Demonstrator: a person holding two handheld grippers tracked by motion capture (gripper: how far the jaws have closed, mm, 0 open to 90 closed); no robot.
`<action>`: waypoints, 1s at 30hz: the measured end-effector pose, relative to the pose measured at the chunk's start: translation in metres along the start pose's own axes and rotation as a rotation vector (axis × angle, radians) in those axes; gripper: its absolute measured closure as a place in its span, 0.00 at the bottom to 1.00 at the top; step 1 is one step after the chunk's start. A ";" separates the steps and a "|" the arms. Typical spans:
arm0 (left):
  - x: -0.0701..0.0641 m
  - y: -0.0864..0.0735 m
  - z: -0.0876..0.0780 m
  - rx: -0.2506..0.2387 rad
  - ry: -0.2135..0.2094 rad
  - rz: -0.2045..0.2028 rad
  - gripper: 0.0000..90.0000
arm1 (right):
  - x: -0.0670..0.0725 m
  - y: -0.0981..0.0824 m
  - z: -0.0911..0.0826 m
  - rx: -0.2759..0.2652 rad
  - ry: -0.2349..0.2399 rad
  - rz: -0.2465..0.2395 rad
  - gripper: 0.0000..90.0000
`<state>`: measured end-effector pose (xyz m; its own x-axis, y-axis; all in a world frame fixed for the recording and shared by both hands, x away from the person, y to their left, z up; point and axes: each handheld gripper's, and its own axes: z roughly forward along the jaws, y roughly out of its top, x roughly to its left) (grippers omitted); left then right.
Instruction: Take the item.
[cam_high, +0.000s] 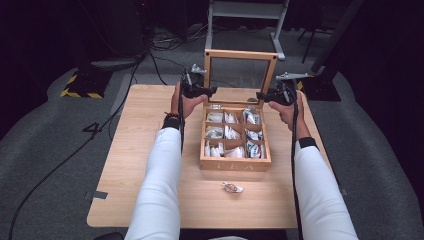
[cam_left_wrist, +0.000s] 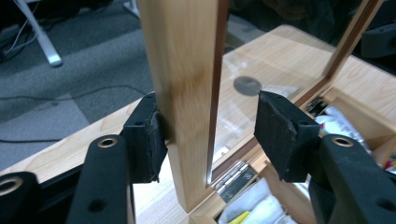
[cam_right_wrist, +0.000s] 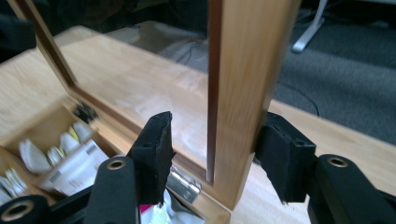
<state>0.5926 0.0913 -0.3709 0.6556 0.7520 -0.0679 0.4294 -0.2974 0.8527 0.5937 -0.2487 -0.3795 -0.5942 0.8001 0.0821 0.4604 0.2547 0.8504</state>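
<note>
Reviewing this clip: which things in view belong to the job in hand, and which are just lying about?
In the job:
- glass-paned lid of the wooden tea box, standing upright
- left tool, astride the lid's side rail
- right tool, astride the other side rail

Lying about:
- loose tea sachet on the table, in front of the box
- sachets in the compartments
- cable on the floor

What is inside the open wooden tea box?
The wooden tea box holds white and coloured tea sachets in a grid of compartments. Anything beneath the top sachets is covered; its glass-paned lid stands upright.

one wooden tea box with nine compartments, one loose tea bag, two grippers.
</note>
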 end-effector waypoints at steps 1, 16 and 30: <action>-0.002 0.001 -0.003 -0.015 0.001 0.000 0.51 | 0.001 0.002 -0.003 -0.011 0.005 0.007 0.54; -0.025 0.014 -0.045 -0.097 -0.007 0.062 0.55 | 0.018 0.010 -0.032 -0.036 0.001 -0.052 0.58; -0.035 0.013 -0.069 -0.064 0.037 0.102 0.54 | 0.028 0.017 -0.057 -0.070 0.027 -0.075 0.55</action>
<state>0.5322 0.1013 -0.3214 0.6700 0.7413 0.0392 0.3201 -0.3362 0.8858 0.5471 -0.2527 -0.3334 -0.6437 0.7647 0.0300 0.3669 0.2739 0.8890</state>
